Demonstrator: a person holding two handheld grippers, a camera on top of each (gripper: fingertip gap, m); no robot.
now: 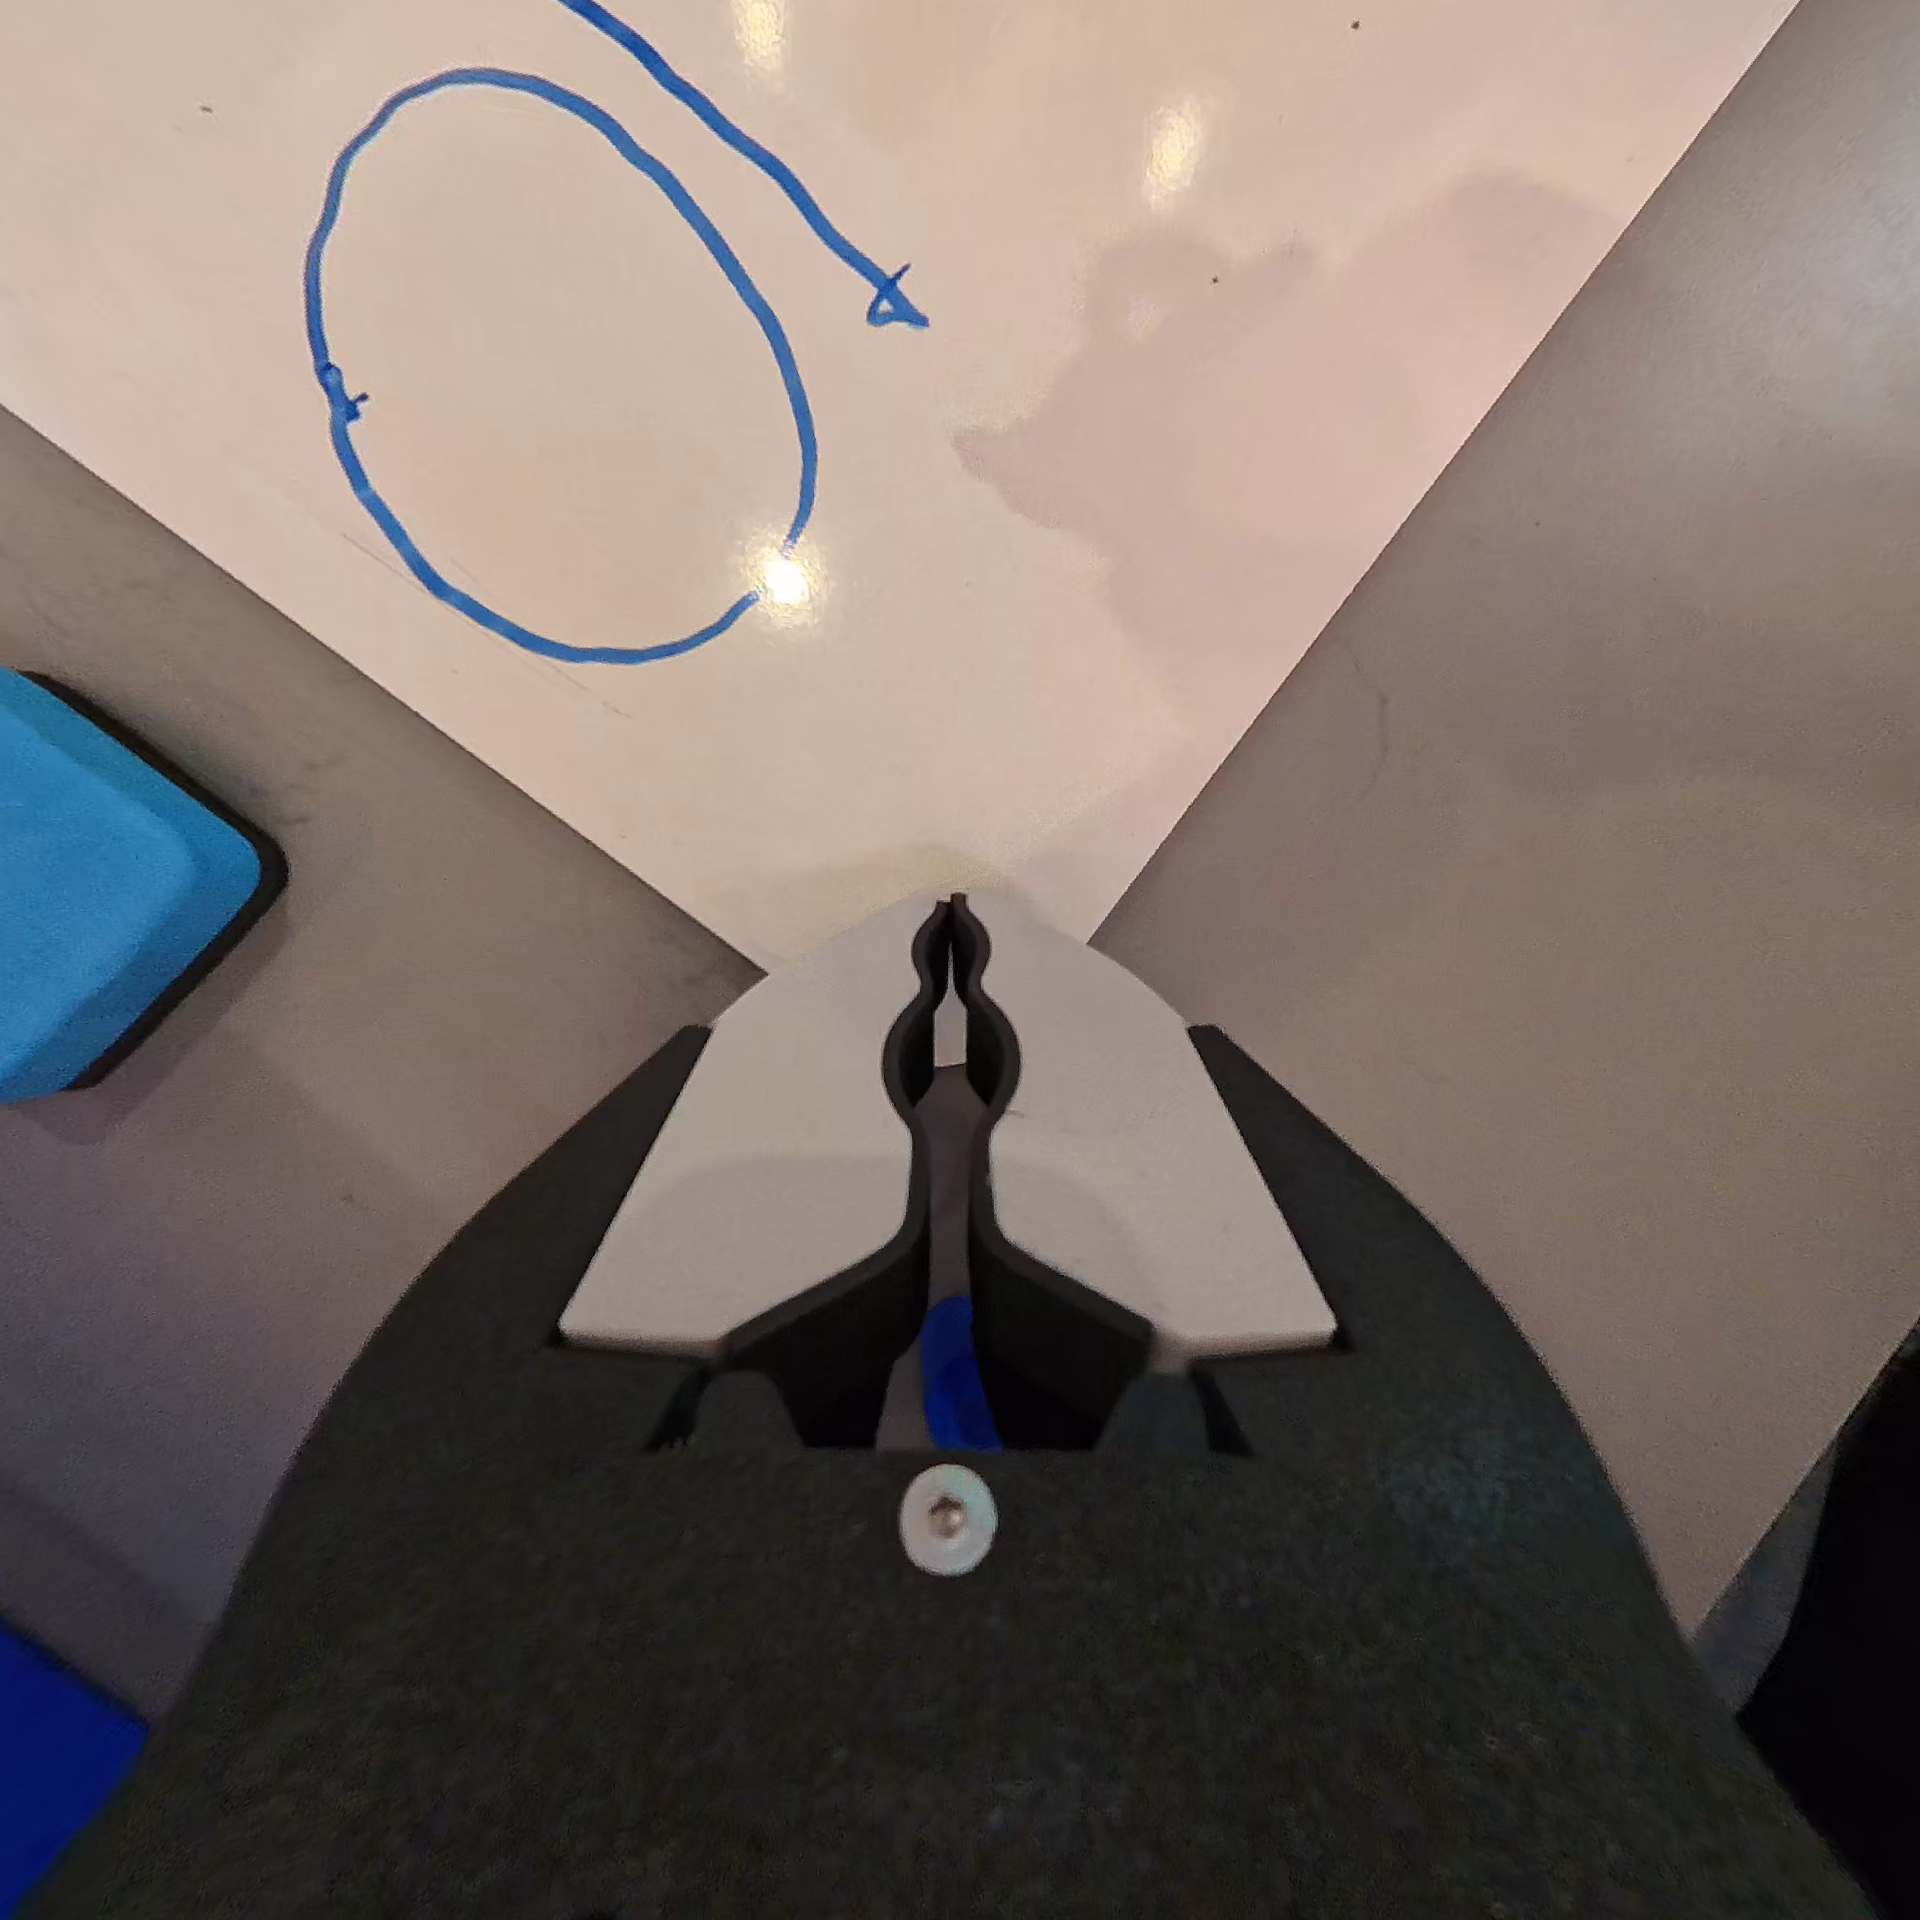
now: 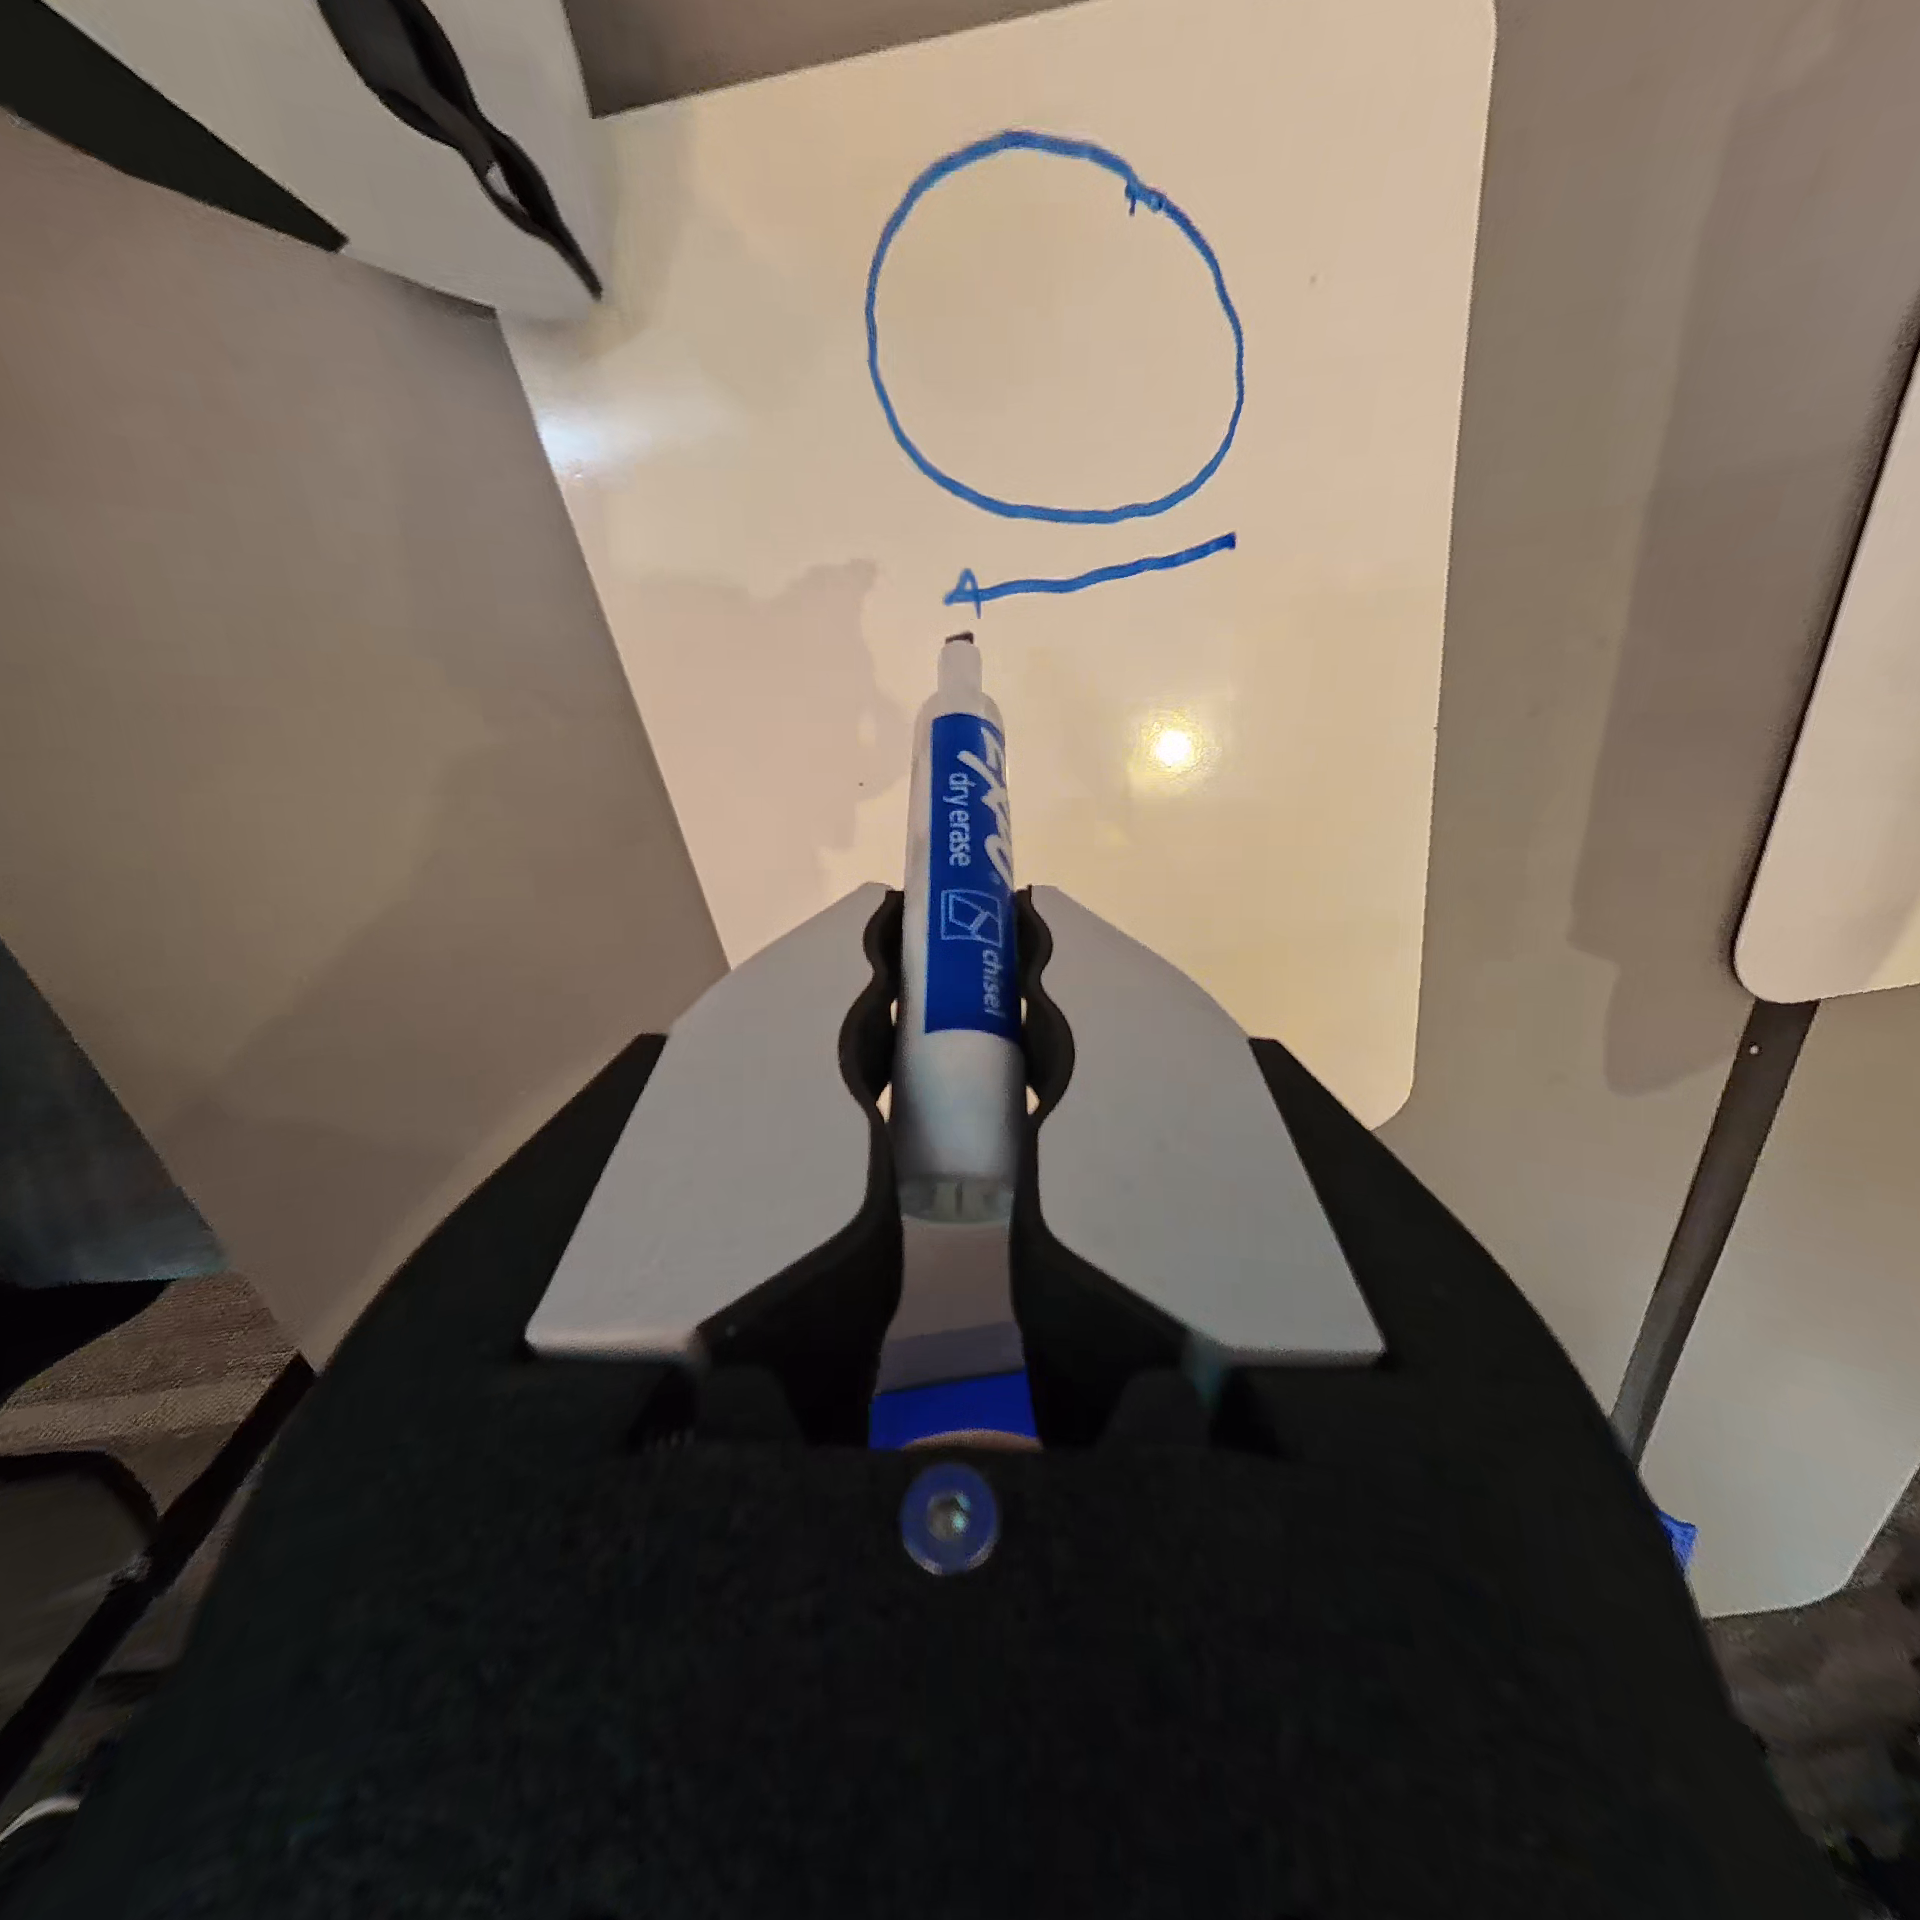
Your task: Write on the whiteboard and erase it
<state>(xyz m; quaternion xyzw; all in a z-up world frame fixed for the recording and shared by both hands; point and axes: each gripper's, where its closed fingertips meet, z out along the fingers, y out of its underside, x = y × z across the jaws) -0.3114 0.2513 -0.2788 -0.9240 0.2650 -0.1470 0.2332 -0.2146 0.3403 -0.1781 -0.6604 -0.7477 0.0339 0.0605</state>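
The right gripper [image 2: 957, 940] holds the blue marker [image 2: 958, 883], tip just by the line [image 2: 1101, 575] under the circle [image 2: 871, 343] on the whiteboard [image 2: 1340, 623]; the left gripper [image 1: 954, 920] is closed and empty, by the whiteboard's corner

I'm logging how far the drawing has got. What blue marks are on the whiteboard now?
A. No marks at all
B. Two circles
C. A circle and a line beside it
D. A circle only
C: the whiteboard bears a closed blue circle and a separate blue line beside it.
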